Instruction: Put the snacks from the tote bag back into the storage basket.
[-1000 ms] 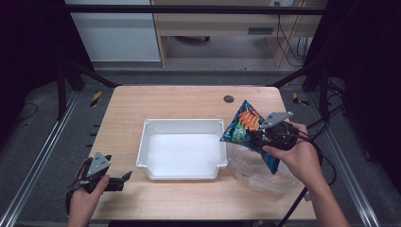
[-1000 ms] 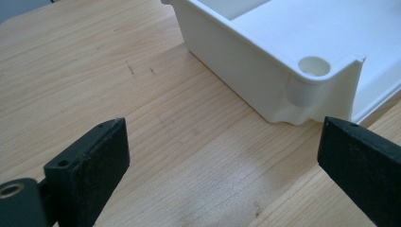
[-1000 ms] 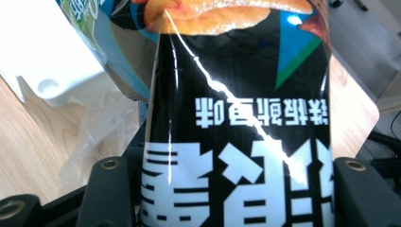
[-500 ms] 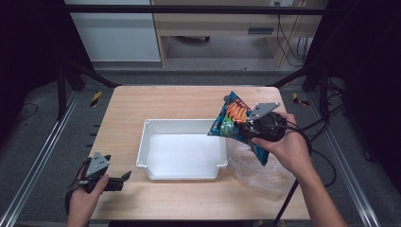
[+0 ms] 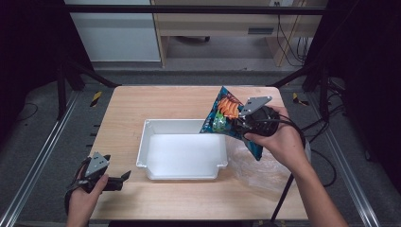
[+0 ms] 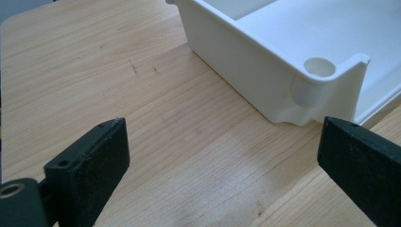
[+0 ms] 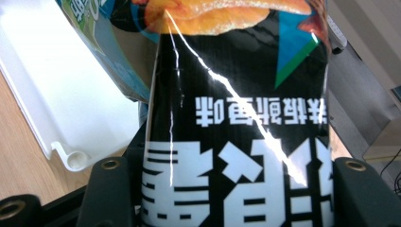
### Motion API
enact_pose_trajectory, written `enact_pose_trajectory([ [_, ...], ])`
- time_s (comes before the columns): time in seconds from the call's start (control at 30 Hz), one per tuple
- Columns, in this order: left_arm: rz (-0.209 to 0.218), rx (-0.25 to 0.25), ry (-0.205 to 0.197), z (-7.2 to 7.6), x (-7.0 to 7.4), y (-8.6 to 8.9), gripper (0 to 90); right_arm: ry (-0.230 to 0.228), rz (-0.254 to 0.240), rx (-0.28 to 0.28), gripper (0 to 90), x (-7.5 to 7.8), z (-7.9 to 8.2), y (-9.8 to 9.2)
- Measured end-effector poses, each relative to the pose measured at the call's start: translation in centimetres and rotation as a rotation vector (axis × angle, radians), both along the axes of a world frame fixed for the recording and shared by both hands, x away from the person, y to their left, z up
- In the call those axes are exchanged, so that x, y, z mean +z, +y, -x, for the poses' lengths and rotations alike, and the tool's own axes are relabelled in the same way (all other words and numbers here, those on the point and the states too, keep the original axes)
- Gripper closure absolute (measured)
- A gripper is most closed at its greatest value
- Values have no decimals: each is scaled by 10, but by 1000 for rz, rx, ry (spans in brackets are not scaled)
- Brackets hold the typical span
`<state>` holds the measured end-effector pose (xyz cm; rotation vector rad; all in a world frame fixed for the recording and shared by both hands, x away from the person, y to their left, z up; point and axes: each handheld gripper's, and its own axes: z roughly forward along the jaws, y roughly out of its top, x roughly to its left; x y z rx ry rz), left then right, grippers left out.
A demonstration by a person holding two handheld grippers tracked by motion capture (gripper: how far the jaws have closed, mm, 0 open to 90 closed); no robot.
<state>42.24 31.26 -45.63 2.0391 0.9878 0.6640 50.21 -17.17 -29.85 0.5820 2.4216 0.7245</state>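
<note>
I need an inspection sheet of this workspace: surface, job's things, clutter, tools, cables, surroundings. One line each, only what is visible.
Surface: wooden table, light, bare at the left.
Job's things: snack bag held up over the right edge of the white bin; bin holds nothing.
Clutter: clear plastic bag lying right of the bin.
Tools: right tool shut on the snack bag; left tool open, near the table's front left corner, jaws toward the bin.
Cables: black cable trailing from the right tool over the front edge.
Surroundings: black frame posts, grey floor, wooden furniture and wires behind.
</note>
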Motion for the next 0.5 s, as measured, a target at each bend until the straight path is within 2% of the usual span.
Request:
enact_pose_trajectory([
  [0.23, -2, -3, -1, 2, 1, 1, 28, 8, 13, 25, 415, -3, -2, 9],
  [0.37, 17, 6, -1, 2, 2, 6, 27, 22, 31, 47, 416, -5, -4, 15],
  [0.43, 19, 13, 10, 1, 0, 7, 29, 20, 32, 54, 416, -7, -5, 18],
  [0.5, 33, 26, 3, 0, 0, 8, 31, 17, 44, 61, 416, -8, -6, 21],
])
